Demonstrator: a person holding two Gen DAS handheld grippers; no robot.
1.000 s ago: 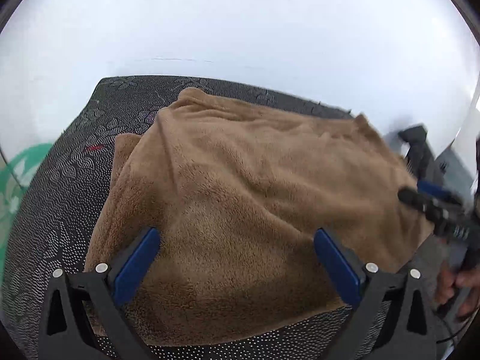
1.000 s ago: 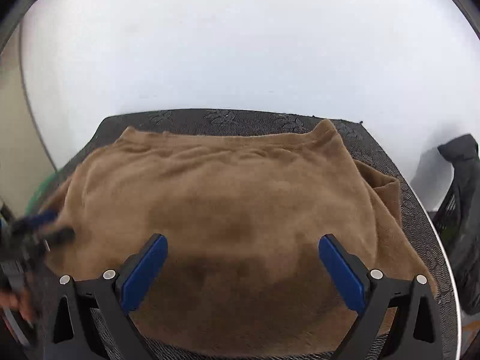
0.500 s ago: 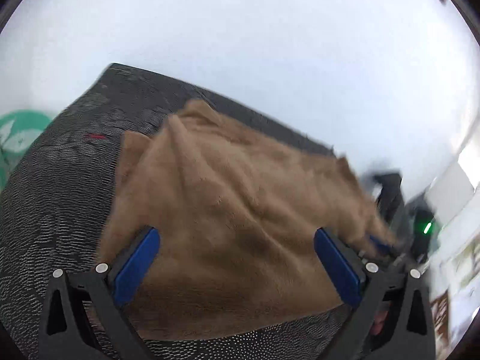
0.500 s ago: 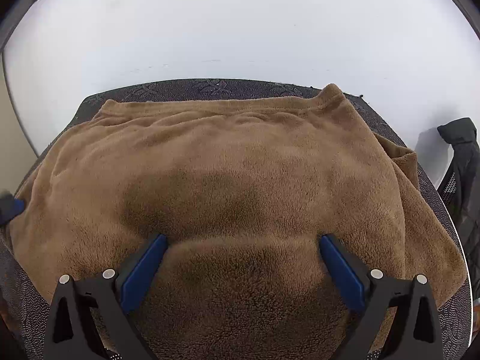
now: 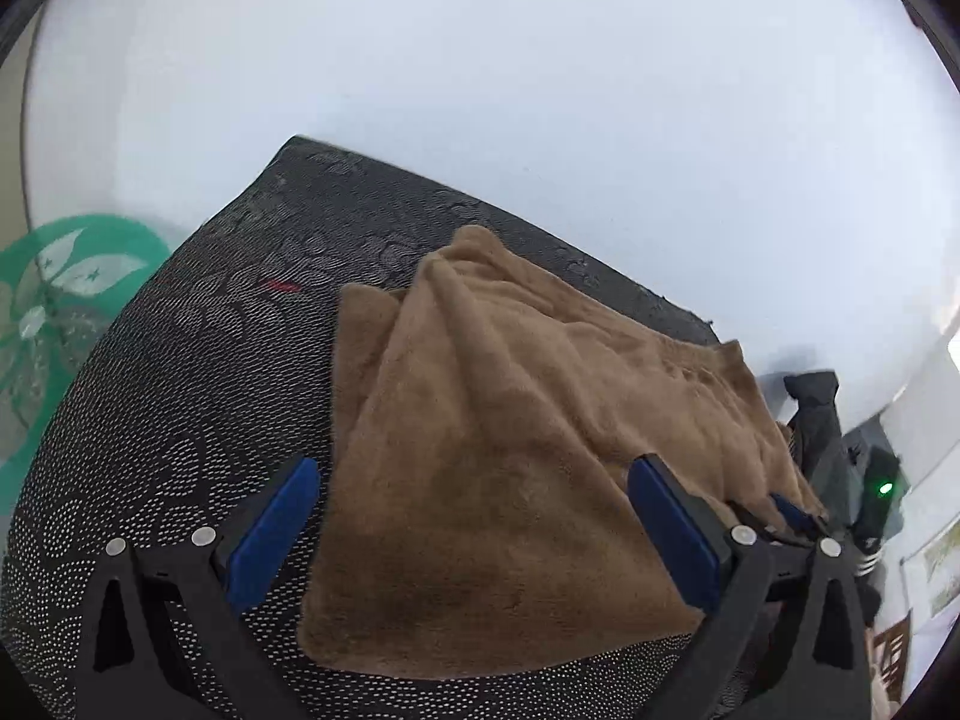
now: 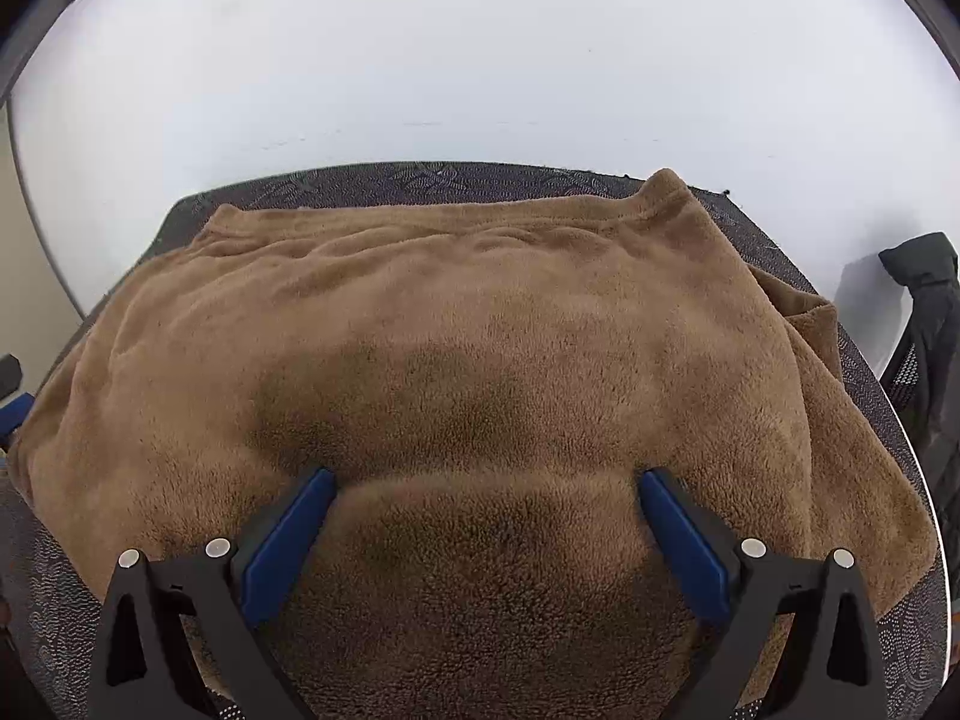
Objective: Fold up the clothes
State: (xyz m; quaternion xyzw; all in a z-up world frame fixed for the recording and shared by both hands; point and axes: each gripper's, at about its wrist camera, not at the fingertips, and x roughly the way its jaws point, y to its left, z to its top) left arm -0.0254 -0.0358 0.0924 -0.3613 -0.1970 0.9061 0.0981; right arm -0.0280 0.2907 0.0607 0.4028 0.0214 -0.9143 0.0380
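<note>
A brown fleece garment lies folded on a dark patterned table. My left gripper is open, hovering over the garment's near left corner, with its left finger above bare table. In the right wrist view the same garment fills the middle, its hem running along the far side. My right gripper is open and low over the fleece, its blue pads pressing into the pile with no cloth pinched between them. The right gripper's blue tip shows at the garment's right edge in the left wrist view.
A green mesh basket stands off the table's left side. A dark bag hangs beyond the right edge of the table. A white wall rises behind. A device with a green light sits at the far right.
My left gripper has swung left, so the garment now lies to the right and more bare table shows. My right gripper has come down closer onto the fleece.
</note>
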